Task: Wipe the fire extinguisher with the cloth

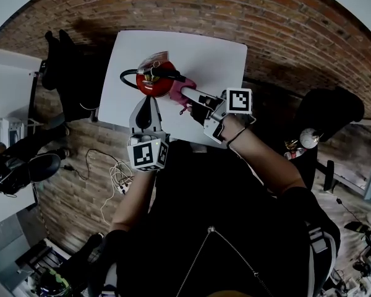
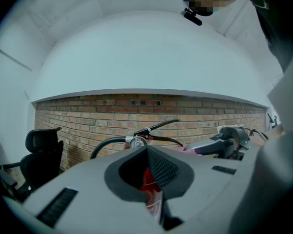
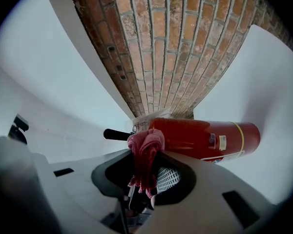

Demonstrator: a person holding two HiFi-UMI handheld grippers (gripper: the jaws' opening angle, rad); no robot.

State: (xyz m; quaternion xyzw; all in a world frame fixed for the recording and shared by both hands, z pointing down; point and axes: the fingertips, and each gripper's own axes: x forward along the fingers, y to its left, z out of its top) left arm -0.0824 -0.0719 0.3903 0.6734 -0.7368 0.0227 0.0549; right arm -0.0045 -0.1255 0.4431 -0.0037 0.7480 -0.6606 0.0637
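Head view: the fire extinguisher [image 1: 156,84] stands on the white table [image 1: 216,57]. Left gripper view: the left gripper [image 2: 147,150] is squeezed together against its red side. Right gripper view: the right gripper [image 3: 146,151] pinches the soft cloth [image 3: 146,139] on it. It looks heavy and slippery; steady its neck.

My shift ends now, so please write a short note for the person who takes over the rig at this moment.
Left claw: shut, tips at the fire extinguisher; no grip on it is visible.
Right claw: shut on the pink cloth, pressing it against the fire extinguisher near its handle.
The fire extinguisher stands on the white table.
Done: cloth in contact. Left: the wiping itself; how much is already wiped cannot be told.
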